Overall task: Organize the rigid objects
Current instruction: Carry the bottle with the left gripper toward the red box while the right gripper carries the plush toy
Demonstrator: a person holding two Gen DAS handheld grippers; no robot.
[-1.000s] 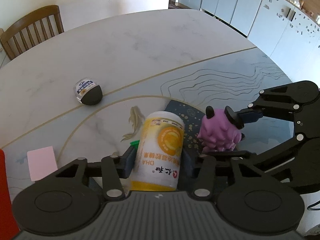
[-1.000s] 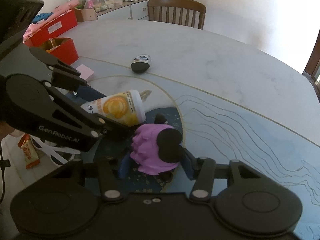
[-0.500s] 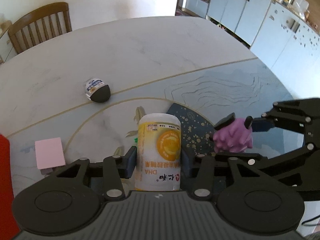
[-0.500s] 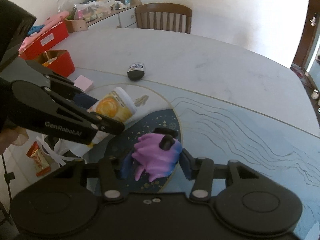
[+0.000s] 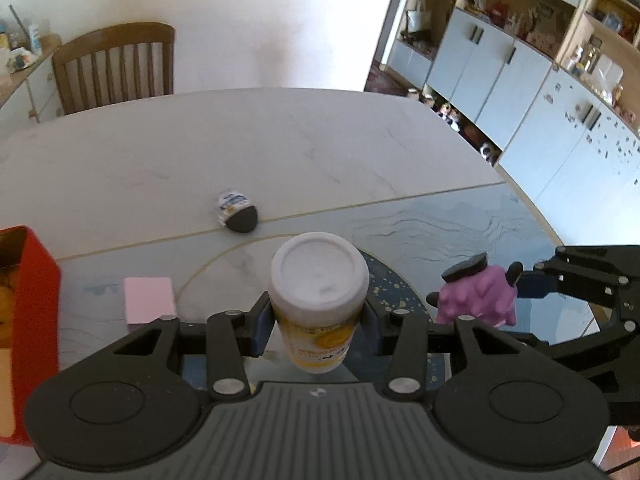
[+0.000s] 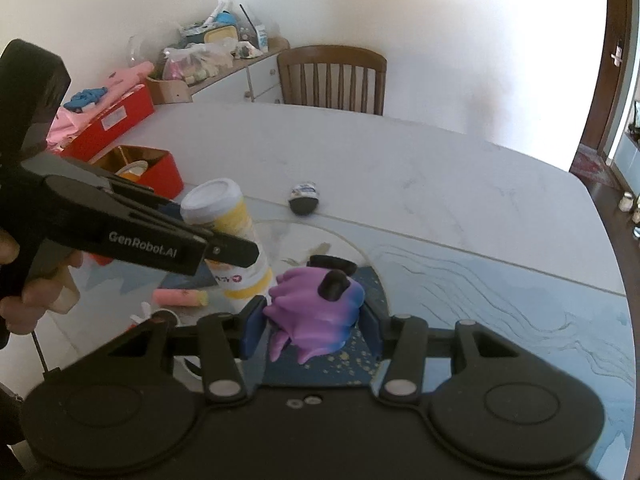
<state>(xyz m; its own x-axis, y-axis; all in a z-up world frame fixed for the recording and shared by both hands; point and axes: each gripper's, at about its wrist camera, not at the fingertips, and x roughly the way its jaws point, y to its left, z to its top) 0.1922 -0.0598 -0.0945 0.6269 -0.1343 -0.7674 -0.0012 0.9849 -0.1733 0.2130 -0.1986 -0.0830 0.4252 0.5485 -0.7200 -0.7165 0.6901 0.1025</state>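
My left gripper (image 5: 318,320) is shut on a yellow can with a white lid (image 5: 318,300) and holds it above the table, lid toward the camera. The can also shows in the right wrist view (image 6: 228,236), tilted. My right gripper (image 6: 312,326) is shut on a purple toy with black horns (image 6: 316,316), lifted over the dark blue speckled mat (image 6: 348,364). The toy also shows in the left wrist view (image 5: 476,296). A small black-and-white bottle (image 5: 236,214) lies on its side on the marble table (image 5: 240,152).
A red box (image 5: 28,320) stands at the left, also in the right wrist view (image 6: 148,168). A pink pad (image 5: 149,305) lies near it. A pink tube (image 6: 180,298) and scraps lie below the can. A wooden chair (image 6: 332,80) and cluttered sideboard stand beyond.
Both grippers have risen and tilted up with their loads. The can now points its lid at the left camera. The toy has left the mat.
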